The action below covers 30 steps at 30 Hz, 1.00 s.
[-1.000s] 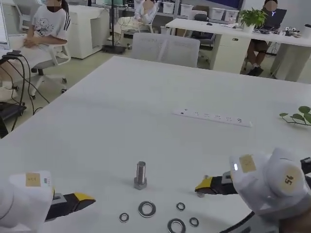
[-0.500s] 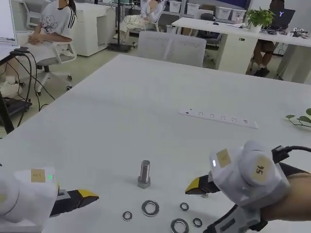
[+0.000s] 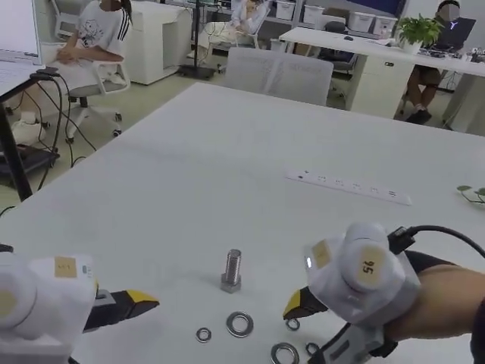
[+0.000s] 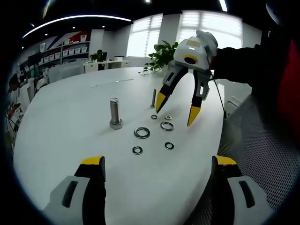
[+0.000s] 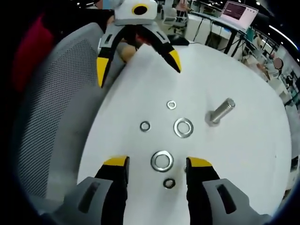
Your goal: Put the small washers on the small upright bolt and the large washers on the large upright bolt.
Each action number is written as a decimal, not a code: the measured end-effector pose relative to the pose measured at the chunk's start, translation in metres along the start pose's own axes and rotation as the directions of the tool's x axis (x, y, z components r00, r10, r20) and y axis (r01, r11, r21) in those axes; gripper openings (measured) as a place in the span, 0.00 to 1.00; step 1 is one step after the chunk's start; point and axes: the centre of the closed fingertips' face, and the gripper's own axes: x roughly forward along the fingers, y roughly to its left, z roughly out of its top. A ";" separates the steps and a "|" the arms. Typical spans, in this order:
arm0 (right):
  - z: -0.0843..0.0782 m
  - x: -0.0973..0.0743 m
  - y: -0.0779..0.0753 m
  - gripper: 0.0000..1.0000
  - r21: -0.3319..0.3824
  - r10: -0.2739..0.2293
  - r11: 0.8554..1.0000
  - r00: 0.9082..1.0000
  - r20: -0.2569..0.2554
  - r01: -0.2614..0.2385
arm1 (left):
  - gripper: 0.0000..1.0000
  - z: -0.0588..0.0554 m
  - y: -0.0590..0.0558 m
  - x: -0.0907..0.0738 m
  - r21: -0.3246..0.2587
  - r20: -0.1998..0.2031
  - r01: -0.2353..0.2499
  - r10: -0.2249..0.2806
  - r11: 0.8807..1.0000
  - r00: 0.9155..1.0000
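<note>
Right gripper [image 4: 176, 108]: jaws spread, empty, poised over a large flat silver steel washer [image 5: 162, 161] lying on the white table [image 3: 227, 152]. Left gripper [image 5: 137, 65]: jaws spread, empty, facing it. The washer is judged light, rigid, thin and slick; pinch across its outer rim. A small silver washer [image 5: 169, 183] just beside it may be nudged. Beyond stand the large silver hex-head bolt [image 3: 232, 271] and the thin small bolt [image 4: 153, 97]. Farther off lies a white power strip [image 3: 348, 186].

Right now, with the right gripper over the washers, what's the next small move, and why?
Probably lower the right gripper and close on the large washer: its jaws are open, that washer lies flat between their tips, and the large bolt stands bare.
</note>
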 end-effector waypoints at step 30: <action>-0.017 0.019 -0.005 0.32 -0.002 0.018 1.000 0.991 -0.136 -0.018 | 0.92 -0.001 -0.005 0.000 -0.018 0.018 -0.007 0.007 1.000 1.000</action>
